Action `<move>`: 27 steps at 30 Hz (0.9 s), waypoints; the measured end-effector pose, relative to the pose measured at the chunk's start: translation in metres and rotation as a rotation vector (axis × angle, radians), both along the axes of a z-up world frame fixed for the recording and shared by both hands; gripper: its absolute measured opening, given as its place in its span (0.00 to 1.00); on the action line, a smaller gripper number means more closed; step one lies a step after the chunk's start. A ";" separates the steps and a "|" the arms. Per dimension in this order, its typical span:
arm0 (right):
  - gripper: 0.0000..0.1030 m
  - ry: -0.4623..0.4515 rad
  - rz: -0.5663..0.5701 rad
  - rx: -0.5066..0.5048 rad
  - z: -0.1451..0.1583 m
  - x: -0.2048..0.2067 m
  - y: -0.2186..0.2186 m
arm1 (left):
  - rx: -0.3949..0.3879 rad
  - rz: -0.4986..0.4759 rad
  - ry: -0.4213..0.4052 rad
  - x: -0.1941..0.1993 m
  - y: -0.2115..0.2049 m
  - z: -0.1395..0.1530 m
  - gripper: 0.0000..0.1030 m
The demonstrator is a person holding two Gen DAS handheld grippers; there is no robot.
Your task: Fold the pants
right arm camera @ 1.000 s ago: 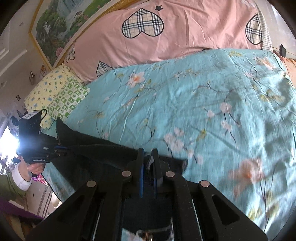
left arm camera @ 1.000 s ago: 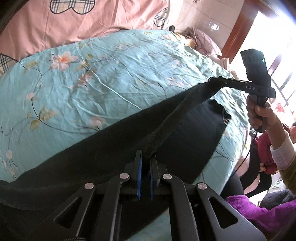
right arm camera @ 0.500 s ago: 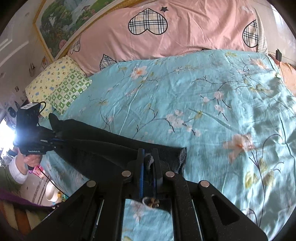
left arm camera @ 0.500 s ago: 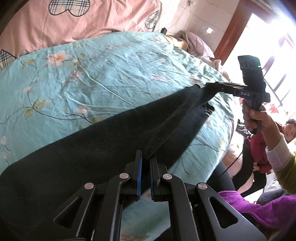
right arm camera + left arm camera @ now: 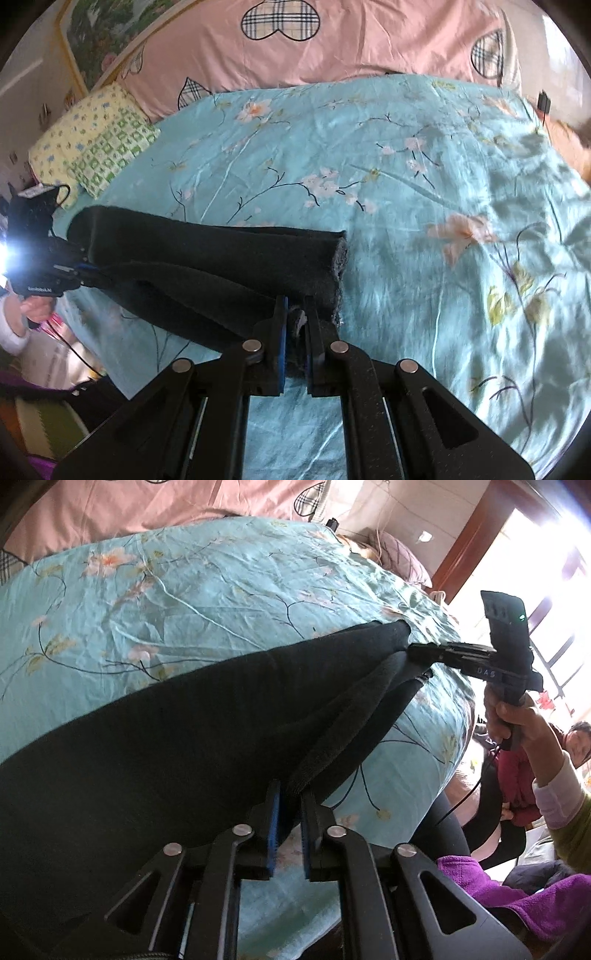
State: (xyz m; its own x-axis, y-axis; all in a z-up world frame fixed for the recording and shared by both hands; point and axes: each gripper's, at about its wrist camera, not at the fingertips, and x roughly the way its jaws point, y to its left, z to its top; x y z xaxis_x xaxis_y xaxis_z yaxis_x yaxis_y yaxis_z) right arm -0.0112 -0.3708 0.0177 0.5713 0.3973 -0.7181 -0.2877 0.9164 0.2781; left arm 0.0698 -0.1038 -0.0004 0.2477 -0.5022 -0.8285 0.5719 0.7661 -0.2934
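Black pants (image 5: pixel 184 723) lie stretched along the near edge of a bed with a turquoise floral sheet (image 5: pixel 184 590). My left gripper (image 5: pixel 290 794) is shut on one end of the pants. My right gripper (image 5: pixel 295 314) is shut on the other end, by the raw grey edge (image 5: pixel 340 266). The pants (image 5: pixel 207 258) run as two overlapping lengths between the grippers. The right gripper also shows in the left wrist view (image 5: pixel 417 653), and the left gripper in the right wrist view (image 5: pixel 88 269).
A pink quilt with plaid hearts (image 5: pixel 314 48) lies at the head of the bed, a yellow-green pillow (image 5: pixel 92 147) beside it. A seated person in red (image 5: pixel 517 768) and a purple cloth (image 5: pixel 517 890) are off the bed's edge.
Both grippers have carried the pants edge away from the bed's edge toward the middle. The upper layer now lies spread flatter over the lower one.
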 end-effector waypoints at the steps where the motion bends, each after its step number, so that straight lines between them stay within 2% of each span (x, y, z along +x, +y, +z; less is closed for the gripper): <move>1: 0.09 -0.012 -0.008 0.001 0.002 -0.001 0.001 | -0.006 0.003 0.002 -0.002 0.001 -0.001 0.13; 4: 0.33 0.011 -0.040 0.034 0.004 -0.003 -0.005 | -0.034 0.025 0.020 -0.007 0.007 -0.004 0.18; 5: 0.37 0.001 -0.053 0.049 0.007 -0.006 -0.007 | -0.047 0.036 0.030 -0.008 0.011 -0.004 0.18; 9: 0.39 -0.056 -0.075 0.092 0.027 -0.017 -0.007 | -0.091 0.105 0.043 -0.016 0.029 -0.004 0.19; 13: 0.47 -0.105 -0.071 0.120 0.044 -0.021 0.007 | -0.122 0.179 0.039 -0.028 0.049 0.001 0.24; 19: 0.47 -0.112 0.056 0.199 0.046 -0.014 0.066 | -0.171 0.330 0.037 -0.040 0.094 0.009 0.27; 27: 0.47 -0.080 0.230 0.232 0.032 -0.009 0.148 | -0.228 0.550 0.044 -0.053 0.166 0.010 0.27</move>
